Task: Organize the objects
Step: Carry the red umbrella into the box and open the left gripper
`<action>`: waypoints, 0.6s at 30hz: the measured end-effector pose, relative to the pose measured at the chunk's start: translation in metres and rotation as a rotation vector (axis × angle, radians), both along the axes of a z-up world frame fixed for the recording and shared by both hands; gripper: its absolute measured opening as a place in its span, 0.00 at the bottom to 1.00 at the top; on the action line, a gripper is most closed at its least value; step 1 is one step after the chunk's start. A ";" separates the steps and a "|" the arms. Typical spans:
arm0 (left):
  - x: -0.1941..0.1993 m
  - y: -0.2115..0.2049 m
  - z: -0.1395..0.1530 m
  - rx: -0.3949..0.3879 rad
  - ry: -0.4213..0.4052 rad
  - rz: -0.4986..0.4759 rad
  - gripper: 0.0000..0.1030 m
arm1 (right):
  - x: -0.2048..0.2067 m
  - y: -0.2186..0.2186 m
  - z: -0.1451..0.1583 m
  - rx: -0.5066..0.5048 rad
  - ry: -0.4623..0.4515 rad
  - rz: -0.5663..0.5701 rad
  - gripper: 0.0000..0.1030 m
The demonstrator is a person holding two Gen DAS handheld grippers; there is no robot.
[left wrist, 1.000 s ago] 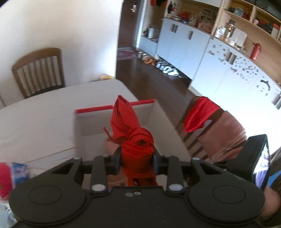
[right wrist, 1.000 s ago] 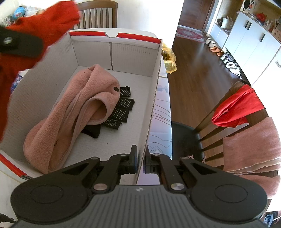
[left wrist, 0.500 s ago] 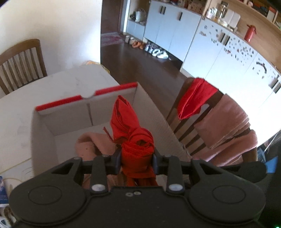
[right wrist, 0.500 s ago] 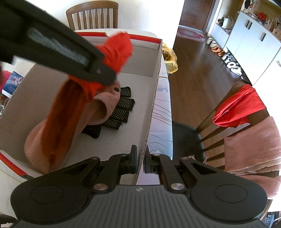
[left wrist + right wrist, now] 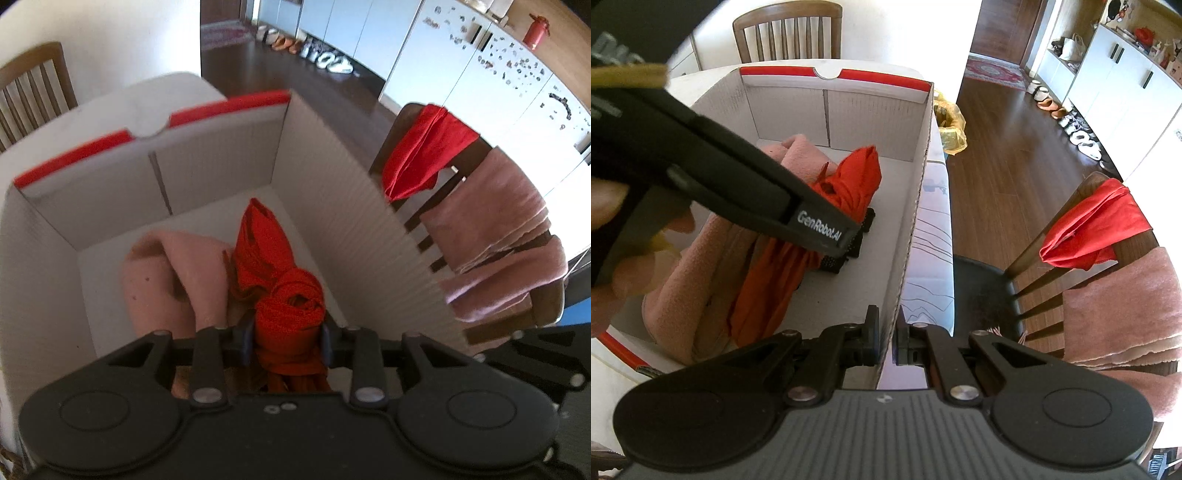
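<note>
While the red cloth hangs bunched in a knot between the pads of the left gripper, its loose end trails down inside the white cardboard box, close to the floor of the box and just beside the pink fleece garment that lies along the box's left part. In the right wrist view the same red cloth shows above and below the dark finger of the left gripper, with its lower tail draped against the pink fleece garment. The jaws of the left gripper pinch the cloth firmly on both sides.

Behind the cloth, on the box floor, sit small black items with dotted tops; most of them are hidden by the cloth and the finger. The box has red strips along its top edges and a half-round notch in the far wall.

The right gripper has its jaws pressed together on the near right wall of the white cardboard box, one finger inside and one outside.

The box stands on a pale table. To the right a wooden chair carries another red garment and pink folded cloth over its back. A second wooden chair stands beyond the table against the white wall. A person's fingers show at the left edge.
</note>
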State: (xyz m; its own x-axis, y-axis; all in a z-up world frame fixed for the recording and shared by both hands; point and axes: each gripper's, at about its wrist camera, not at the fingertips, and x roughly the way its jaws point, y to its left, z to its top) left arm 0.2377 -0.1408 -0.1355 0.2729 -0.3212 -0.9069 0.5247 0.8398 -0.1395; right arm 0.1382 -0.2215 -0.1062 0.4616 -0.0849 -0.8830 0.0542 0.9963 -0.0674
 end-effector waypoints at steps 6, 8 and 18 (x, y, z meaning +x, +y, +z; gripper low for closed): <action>0.002 0.003 -0.010 0.003 0.030 -0.003 0.34 | 0.000 0.000 0.000 0.001 0.000 0.000 0.06; 0.001 0.004 -0.009 -0.003 0.027 -0.003 0.34 | 0.000 0.000 0.000 0.001 0.000 0.000 0.06; -0.009 0.013 0.011 -0.047 -0.037 0.010 0.63 | 0.000 -0.001 0.000 0.001 0.001 -0.001 0.06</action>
